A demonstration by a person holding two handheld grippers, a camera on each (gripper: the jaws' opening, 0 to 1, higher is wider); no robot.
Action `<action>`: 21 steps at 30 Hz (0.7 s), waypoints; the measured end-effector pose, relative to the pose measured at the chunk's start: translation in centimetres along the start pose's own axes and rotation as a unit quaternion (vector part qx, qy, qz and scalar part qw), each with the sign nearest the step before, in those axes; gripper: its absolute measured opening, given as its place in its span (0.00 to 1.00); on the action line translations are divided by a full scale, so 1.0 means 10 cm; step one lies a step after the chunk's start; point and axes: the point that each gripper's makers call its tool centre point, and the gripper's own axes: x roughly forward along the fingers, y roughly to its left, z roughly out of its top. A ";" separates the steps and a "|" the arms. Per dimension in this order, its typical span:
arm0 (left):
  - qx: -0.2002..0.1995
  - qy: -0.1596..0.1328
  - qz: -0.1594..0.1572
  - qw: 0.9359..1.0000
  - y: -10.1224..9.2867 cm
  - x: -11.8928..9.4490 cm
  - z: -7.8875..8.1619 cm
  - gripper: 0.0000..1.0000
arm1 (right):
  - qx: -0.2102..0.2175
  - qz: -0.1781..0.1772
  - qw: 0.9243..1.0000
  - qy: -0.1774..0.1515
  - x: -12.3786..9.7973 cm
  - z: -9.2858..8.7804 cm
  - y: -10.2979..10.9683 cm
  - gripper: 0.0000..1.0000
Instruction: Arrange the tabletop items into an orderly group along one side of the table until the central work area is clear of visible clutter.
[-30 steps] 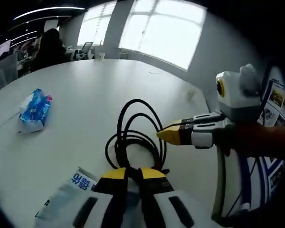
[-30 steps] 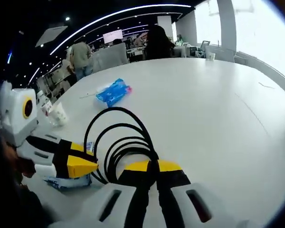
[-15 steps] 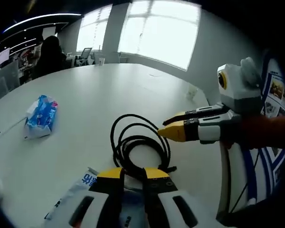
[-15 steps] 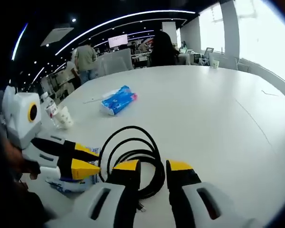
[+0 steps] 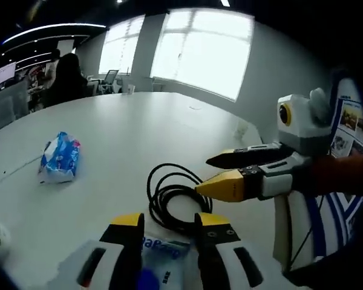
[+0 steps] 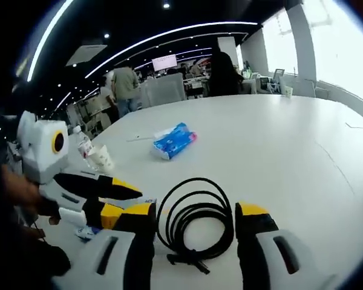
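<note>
A coiled black cable (image 6: 193,223) lies flat on the white table (image 6: 278,139), blue tissue pack (image 6: 174,140) well beyond.

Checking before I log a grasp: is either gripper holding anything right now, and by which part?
Nothing is held. The right gripper is open, the coiled black cable lying loose on the table between its jaws. The left gripper is open over a wipes packet.

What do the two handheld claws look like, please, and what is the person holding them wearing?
Both claws have white moulded bodies with dark slots, black mid-sections and yellow jaw tips. The left claw and right claw rise from the bottom of their own views. The right claw seen in the left gripper view carries a white camera box with a yellow-ringed lens. An orange-red sleeve shows behind it.
</note>
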 end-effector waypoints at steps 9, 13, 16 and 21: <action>-0.002 0.001 0.041 0.999 0.32 -0.45 -0.09 0.44 | -0.031 0.032 0.999 -0.001 -0.03 0.10 0.17 0.63; -0.041 -0.002 0.068 0.997 0.48 -0.67 -0.16 0.36 | -0.044 0.044 0.998 0.006 -0.02 0.07 0.26 0.65; -0.039 -0.003 0.093 0.995 0.63 -0.78 -0.23 0.33 | -0.050 0.060 0.997 0.010 -0.01 0.04 0.34 0.70; -0.052 -0.010 0.114 0.992 0.79 -1.00 -0.39 0.40 | -0.060 0.069 0.996 0.018 -0.01 0.00 0.44 0.70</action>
